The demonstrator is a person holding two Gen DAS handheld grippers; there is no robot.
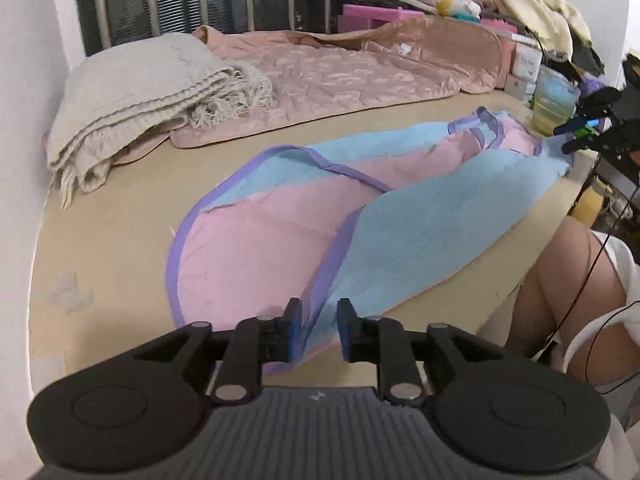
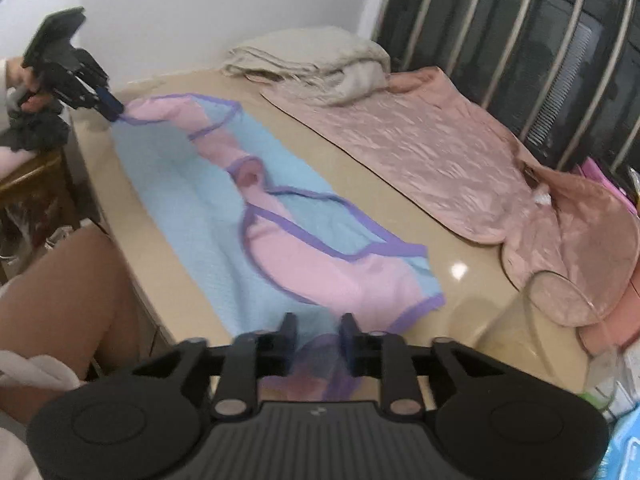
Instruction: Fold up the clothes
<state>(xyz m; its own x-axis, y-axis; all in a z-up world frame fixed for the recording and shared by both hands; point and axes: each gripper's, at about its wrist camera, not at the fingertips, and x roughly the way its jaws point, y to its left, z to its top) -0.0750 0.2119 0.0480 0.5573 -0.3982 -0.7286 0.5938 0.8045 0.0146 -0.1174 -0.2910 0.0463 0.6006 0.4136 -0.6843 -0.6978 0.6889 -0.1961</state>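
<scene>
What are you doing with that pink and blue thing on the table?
A person is folding it. The pink and blue garment lies stretched along the tan table. The left gripper has one end between its fingers, and the right gripper has the other end. A grey blanket and a pink quilted cover lie further back.

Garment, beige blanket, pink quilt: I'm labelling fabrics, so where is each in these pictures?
Garment [image 1: 420, 232]: left wrist view, on its blue panel.
Beige blanket [image 1: 136, 92]: left wrist view, top of the folded stack.
Pink quilt [image 2: 420, 148]: right wrist view, middle of its wrinkled surface.
</scene>
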